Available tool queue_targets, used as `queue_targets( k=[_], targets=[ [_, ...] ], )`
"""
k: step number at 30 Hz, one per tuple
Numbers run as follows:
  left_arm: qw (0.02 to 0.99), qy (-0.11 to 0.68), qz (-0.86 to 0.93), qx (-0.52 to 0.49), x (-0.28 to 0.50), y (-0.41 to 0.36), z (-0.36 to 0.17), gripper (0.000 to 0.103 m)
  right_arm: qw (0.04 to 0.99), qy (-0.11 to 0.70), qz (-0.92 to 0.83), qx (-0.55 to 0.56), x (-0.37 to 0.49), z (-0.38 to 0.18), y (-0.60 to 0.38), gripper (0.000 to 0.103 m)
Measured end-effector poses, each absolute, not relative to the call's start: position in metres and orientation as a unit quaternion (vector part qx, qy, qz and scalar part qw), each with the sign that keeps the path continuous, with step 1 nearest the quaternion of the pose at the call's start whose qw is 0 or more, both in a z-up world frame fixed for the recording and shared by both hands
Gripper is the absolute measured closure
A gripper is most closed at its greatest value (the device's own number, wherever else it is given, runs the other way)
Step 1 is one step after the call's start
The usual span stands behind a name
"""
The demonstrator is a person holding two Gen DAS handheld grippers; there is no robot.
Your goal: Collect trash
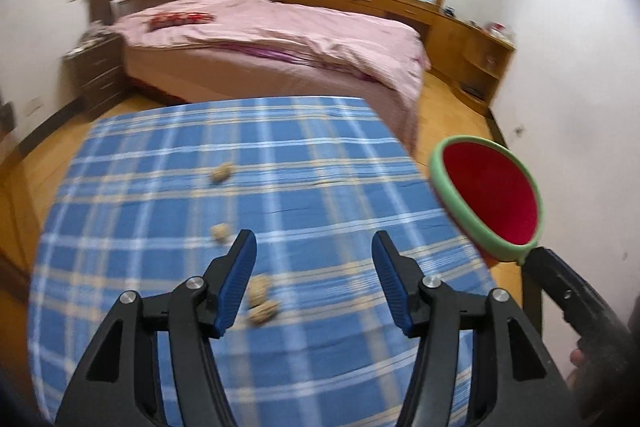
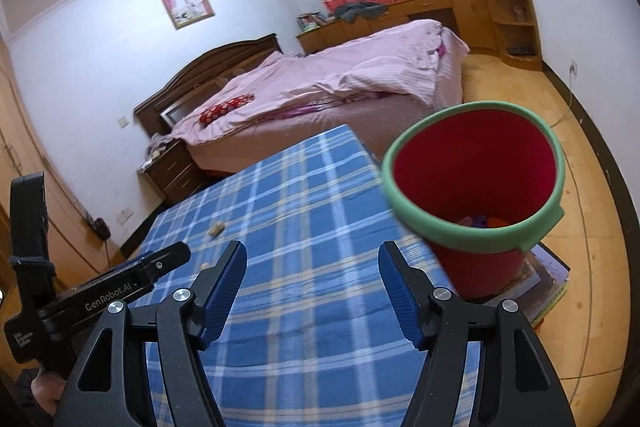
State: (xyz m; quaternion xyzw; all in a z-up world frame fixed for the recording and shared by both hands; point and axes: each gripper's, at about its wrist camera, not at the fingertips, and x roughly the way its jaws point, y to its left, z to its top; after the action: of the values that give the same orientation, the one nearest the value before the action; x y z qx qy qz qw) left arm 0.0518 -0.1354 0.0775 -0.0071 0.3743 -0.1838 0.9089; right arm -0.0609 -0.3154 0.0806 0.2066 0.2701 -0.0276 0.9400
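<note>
Walnut shells are lying scattered on a tabletop (image 1: pixel 320 155) draped in blue plaid cloth: one shell (image 1: pixel 221 172) toward the middle, another (image 1: pixel 220 231) nearer the camera, and a pair (image 1: pixel 262 301) touching each other just beside the left tool's (image 1: pixel 314 255) blue pad (image 1: pixel 236 283). That left tool is hovering over the cloth with its jaws parted and nothing between them. The right tool (image 2: pixel 312 263) is likewise standing released and empty above the plaid, its jaws wide. A red bin with a green rim (image 2: pixel 476 187) is sitting off the tabletop's right edge, resting on what looks like a stack of books (image 2: pixel 548 283) on the wooden floor; some colourful scraps are showing at its bottom. Behind the tabletop, a bed (image 1: pixel 280 39) with a pink quilt is filling the room, with wooden cabinets (image 1: pixel 452 27) running under the curtained window.
</note>
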Motion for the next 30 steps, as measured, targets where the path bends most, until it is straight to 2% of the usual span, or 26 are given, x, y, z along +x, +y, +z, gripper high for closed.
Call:
queue_targets(
  k=[1, 3, 14, 30],
  targets=[
    [0.911, 0.374, -0.176, -0.008, 0.049, -0.127, 0.076, 0.043, 0.941, 0.27, -0.026, 0.203, -0.062, 0.081, -0.31, 0.023],
    [0.913, 0.371, -0.167, -0.009, 0.043, -0.114, 0.074, 0.043, 0.944, 0.263, -0.024, 0.196, -0.065, 0.082, -0.299, 0.019],
    [0.932, 0.347, -0.109, -0.008, 0.015, -0.06, 0.07, 0.041, 0.963, 0.241, -0.042, 0.11, -0.073, 0.075, -0.246, 0.019],
    [0.94, 0.335, -0.059, 0.008, 0.008, -0.052, 0.043, 0.041, 0.965, 0.243, -0.057, 0.075, -0.069, 0.048, -0.234, 0.019]
  ],
)
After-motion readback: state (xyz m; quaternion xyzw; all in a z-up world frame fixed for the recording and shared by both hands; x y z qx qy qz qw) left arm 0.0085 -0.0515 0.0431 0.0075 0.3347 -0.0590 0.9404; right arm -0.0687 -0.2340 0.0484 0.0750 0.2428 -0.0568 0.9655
